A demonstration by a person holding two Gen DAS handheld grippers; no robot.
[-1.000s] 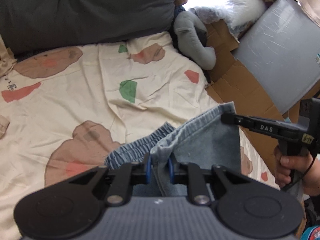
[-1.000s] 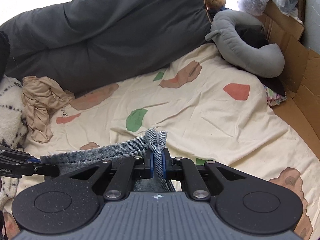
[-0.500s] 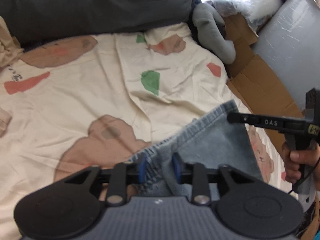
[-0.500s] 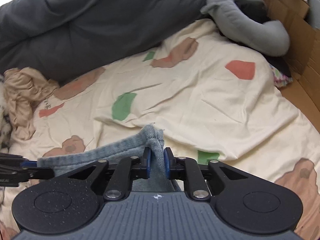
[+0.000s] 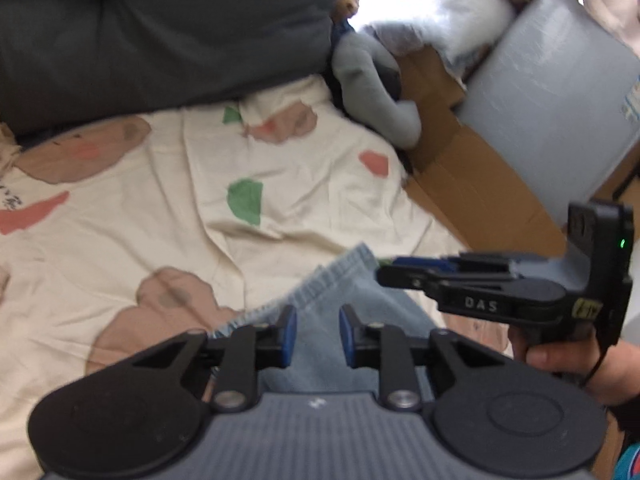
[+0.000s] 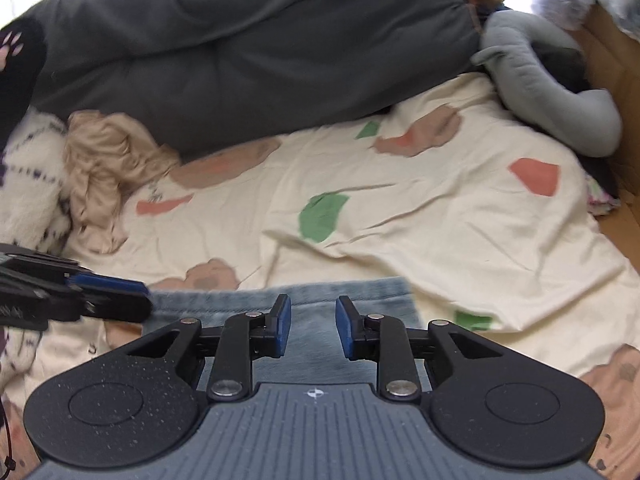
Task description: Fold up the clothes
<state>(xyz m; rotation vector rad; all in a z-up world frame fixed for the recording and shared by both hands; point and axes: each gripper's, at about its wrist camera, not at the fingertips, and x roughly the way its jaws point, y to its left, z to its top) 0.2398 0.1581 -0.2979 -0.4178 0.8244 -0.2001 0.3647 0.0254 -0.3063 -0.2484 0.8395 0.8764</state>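
- the folded light blue denim garment (image 6: pixel 320 304) lies flat on the cream bed sheet with brown, red and green patches (image 6: pixel 460 220), at the near edge of the bed, just under both tools.
- the left gripper (image 5: pixel 313 334) hovers above the denim with its blue pads apart; the jaws are closing, and the cloth shows in the gap below them, but the pads do not press on it.
- the right gripper (image 6: pixel 309 330) also stands apart over the garment; its jaws are opening, and nothing is pinched between them.
- in the left wrist view the right gripper (image 5: pixel 384 270) comes in from the right side, its tip at the far corner of the denim, with a person's hand (image 5: pixel 568 364) on the handle.
- a big dark grey duvet (image 6: pixel 248 52) fills the far side of the bed.
- a crumpled beige garment (image 6: pixel 104 168) lies on the left, near the duvet.
- a grey plush toy (image 6: pixel 548 92) lies at the far right corner, beside brown cardboard (image 5: pixel 472 184).
- a grey flat cushion (image 5: pixel 560 104) leans on the cardboard.
- the sheet between the denim and the duvet is wrinkled.
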